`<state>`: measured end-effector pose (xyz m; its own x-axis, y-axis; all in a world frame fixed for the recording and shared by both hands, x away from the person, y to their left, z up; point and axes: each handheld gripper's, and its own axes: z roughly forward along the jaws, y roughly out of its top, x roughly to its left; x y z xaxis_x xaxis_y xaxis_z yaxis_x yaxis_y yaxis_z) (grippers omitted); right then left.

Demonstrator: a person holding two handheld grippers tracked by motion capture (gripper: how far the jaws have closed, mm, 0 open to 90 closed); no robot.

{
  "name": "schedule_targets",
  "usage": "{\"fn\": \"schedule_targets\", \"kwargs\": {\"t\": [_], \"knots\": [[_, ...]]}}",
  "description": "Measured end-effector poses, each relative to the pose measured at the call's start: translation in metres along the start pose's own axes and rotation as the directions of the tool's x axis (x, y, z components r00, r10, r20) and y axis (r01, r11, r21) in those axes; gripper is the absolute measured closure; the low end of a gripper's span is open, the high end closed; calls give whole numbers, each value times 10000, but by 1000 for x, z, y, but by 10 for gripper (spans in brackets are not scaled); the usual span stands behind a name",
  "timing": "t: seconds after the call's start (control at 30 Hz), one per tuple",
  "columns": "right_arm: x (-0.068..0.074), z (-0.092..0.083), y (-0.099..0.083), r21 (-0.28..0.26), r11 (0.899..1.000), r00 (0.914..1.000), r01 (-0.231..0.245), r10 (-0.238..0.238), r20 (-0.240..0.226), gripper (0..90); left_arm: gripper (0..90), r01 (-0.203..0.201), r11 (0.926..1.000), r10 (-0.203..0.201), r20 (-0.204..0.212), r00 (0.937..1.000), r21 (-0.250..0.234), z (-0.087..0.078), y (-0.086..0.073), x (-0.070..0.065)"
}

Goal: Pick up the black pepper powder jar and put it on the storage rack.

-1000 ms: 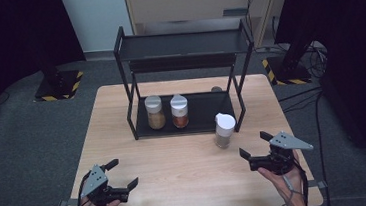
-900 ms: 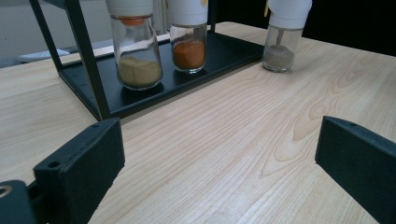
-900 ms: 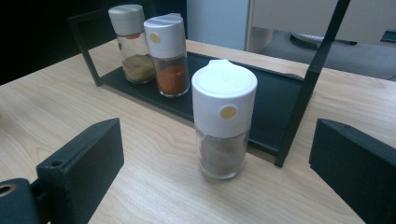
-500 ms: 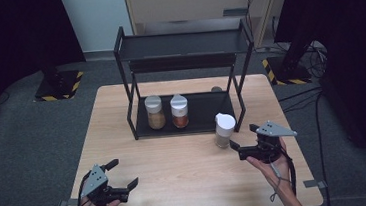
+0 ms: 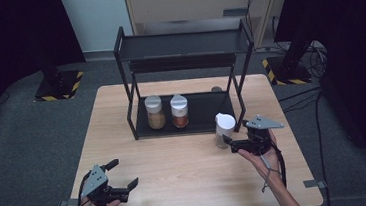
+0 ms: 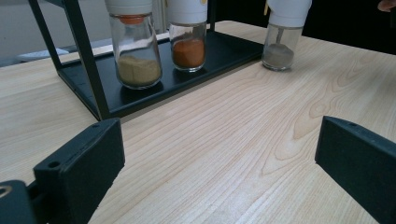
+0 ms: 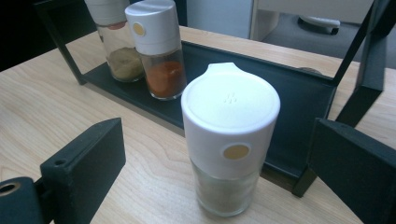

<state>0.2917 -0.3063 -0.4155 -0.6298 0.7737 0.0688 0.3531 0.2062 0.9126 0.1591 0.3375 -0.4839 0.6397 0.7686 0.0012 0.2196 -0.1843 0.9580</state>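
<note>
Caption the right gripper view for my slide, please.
Open right gripper closing in on a white-capped spice jar beside the black rack.

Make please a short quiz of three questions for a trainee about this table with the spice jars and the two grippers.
1. True or false: the right gripper is already shut on the jar on the table.
2. How many jars stand on the bottom shelf of the black rack?
3. Which gripper is nearer to the jar on the table: A) left gripper, B) right gripper?

Key
1. False: its jaws are open, one on each side of the jar, apart from it.
2. Two: the jar with tan powder and the jar with orange powder.
3. B.
</note>
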Motion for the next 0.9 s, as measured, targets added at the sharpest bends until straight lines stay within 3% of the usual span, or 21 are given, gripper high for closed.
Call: {"fn": "schedule_targets", "kwargs": {"t": [0.73, 0.9], "knots": [[-7, 39, 3, 469, 9989, 9999, -25, 19, 140, 101, 5, 15, 10000, -15, 13, 10000, 42, 1, 0, 0], [-6, 44, 3, 427, 9991, 9998, -41, 32, 202, 193, 5, 24, 10000, -24, 10, 10000, 34, 0, 0, 0]]}}
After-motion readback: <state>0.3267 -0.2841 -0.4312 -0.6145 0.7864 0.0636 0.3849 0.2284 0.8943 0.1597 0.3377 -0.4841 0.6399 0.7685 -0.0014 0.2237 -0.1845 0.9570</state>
